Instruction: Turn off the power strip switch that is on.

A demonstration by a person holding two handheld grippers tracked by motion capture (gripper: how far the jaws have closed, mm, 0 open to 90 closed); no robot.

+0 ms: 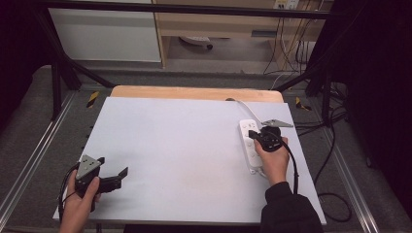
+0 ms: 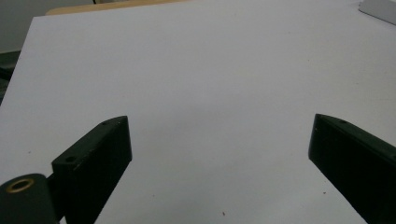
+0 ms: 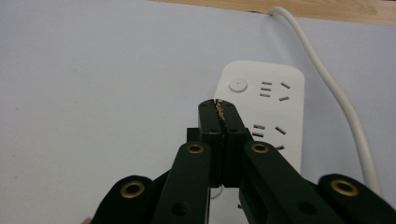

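White power strip (image 1: pixel 251 145) at the table's (image 1: pixel 184 145) right edge, right gripper (image 3: pixel 219 109) over it, jaws together, sockets plain in its own view; left gripper (image 1: pixel 124 173) near-left, jaws wide apart over bare tabletop

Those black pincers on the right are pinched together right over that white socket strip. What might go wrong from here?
1. The right gripper, jaws shut with nothing visible between them, hovers near the round button of the white plastic power strip; a push might miss the button and hit a socket instead.
2. The strip lies loose on the white tabletop, so a push may slide it.
3. Its white cable runs off the table's far edge and could drag.
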